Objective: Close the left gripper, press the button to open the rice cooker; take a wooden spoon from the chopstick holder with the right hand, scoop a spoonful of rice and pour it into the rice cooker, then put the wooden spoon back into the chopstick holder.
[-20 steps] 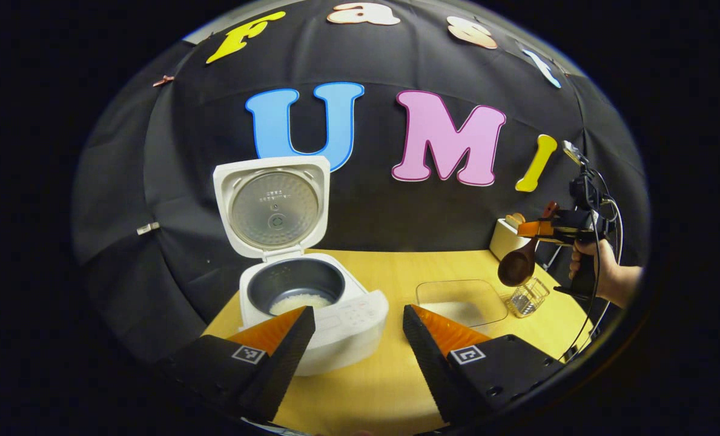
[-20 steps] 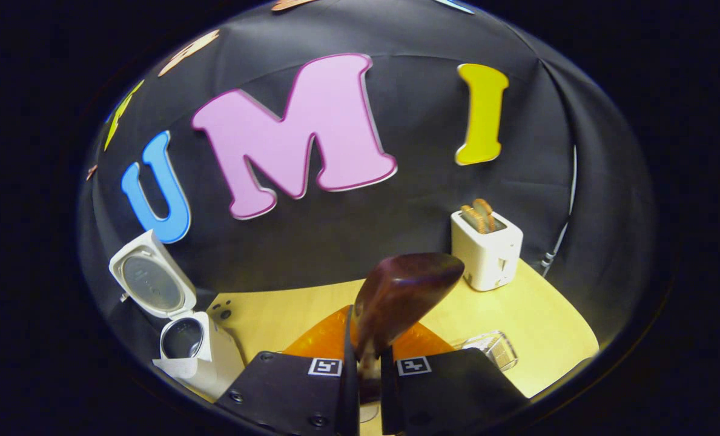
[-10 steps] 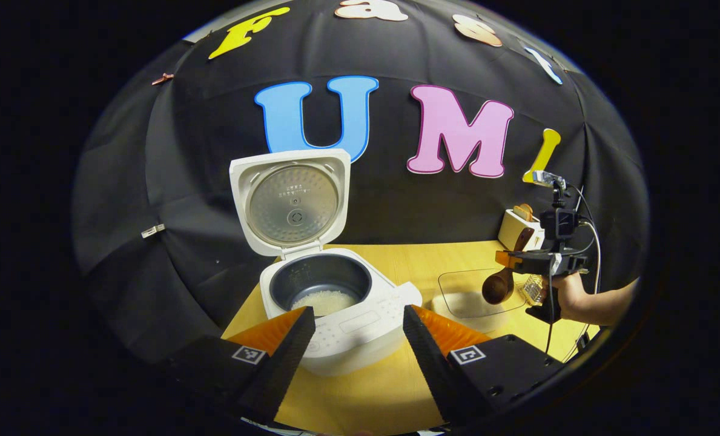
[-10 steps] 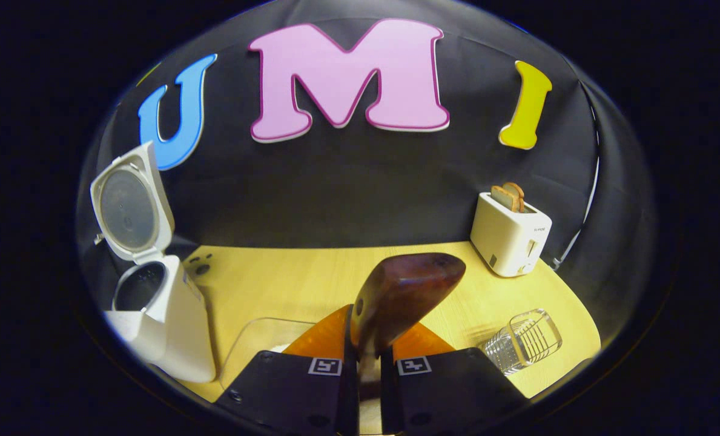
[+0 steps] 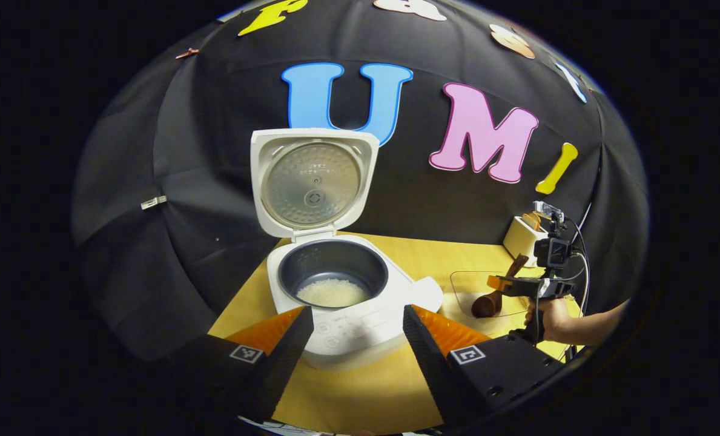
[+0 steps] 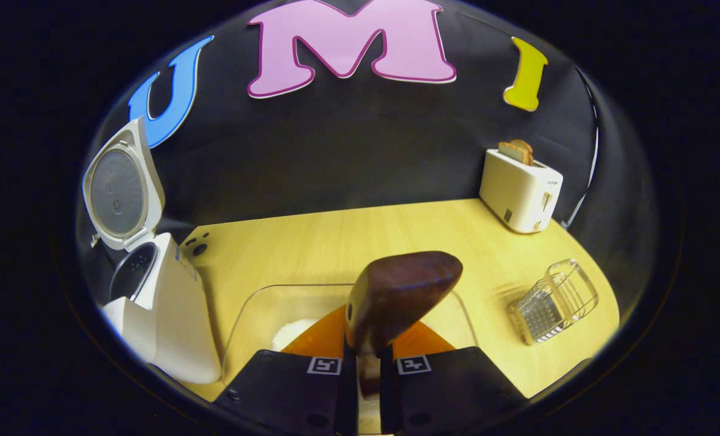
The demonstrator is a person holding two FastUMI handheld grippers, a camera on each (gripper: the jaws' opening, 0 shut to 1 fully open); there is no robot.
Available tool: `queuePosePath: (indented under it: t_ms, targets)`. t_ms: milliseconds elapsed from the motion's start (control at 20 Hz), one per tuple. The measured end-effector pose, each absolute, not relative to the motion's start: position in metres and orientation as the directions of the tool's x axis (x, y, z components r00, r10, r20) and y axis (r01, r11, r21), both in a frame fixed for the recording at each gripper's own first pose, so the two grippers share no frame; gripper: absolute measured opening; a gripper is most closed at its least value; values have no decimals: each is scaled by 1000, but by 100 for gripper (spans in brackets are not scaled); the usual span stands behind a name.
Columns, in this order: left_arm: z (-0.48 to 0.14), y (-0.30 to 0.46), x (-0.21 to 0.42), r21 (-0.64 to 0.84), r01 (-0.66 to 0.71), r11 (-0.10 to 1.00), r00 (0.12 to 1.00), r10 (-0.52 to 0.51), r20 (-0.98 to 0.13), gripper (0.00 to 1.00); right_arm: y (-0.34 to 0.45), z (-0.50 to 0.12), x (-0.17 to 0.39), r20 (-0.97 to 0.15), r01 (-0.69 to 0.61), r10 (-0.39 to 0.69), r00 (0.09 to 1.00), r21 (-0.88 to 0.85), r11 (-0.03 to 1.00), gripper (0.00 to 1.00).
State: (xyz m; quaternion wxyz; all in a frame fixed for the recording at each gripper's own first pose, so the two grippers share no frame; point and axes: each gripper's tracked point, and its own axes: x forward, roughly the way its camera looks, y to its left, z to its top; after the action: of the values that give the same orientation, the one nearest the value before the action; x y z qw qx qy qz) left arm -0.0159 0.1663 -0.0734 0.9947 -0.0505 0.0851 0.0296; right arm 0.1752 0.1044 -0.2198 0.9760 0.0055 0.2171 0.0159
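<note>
Both fingers of the right gripper [image 6: 363, 363] clamp the wooden spoon [image 6: 399, 293], long axis along the fingers, bowl pointing forward over the clear dish [image 6: 257, 315]. Left gripper [image 5: 356, 330] stands open before the rice cooker [image 5: 347, 303], lid up.

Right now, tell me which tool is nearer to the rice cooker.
Left. The left tool hovers open just in front of the rice cooker, its panel between the fingers. The right tool holds the wooden spoon over the glass dish, off to the cooker's side.
</note>
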Motion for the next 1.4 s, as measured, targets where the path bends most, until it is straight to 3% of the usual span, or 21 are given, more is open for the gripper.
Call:
queuePosePath:
  t_ms: [300,450,750,850,900,1300,1350,1400]
  targets:
    - [-63,181,-25,-143,-65,988,987,42,-158,96,135,-226,167,-449,-62,76,890,45,997,18]
    - [-57,190,-27,-157,-74,985,989,52,-141,96,148,-230,158,-502,-37,104,859,141,989,18]
    - [-70,198,-28,-218,-92,972,981,50,-190,96,167,-229,152,-548,-36,167,820,241,970,19]
    - [-70,202,-29,-216,-101,971,979,59,-194,92,170,-227,148,-546,-49,190,816,263,964,19]
    - [-70,203,-30,-216,-102,971,979,60,-195,96,172,-227,146,-548,-41,197,813,283,958,18]
    - [-59,200,-32,-175,-96,980,981,63,-185,96,156,-193,141,-484,-9,239,842,429,903,18]
    - [-57,198,-32,-176,-94,980,981,61,-185,92,150,-189,141,-478,-2,237,846,442,897,18]
    - [-57,196,-32,-175,-92,980,981,59,-186,95,144,-186,141,-473,11,232,850,456,890,18]
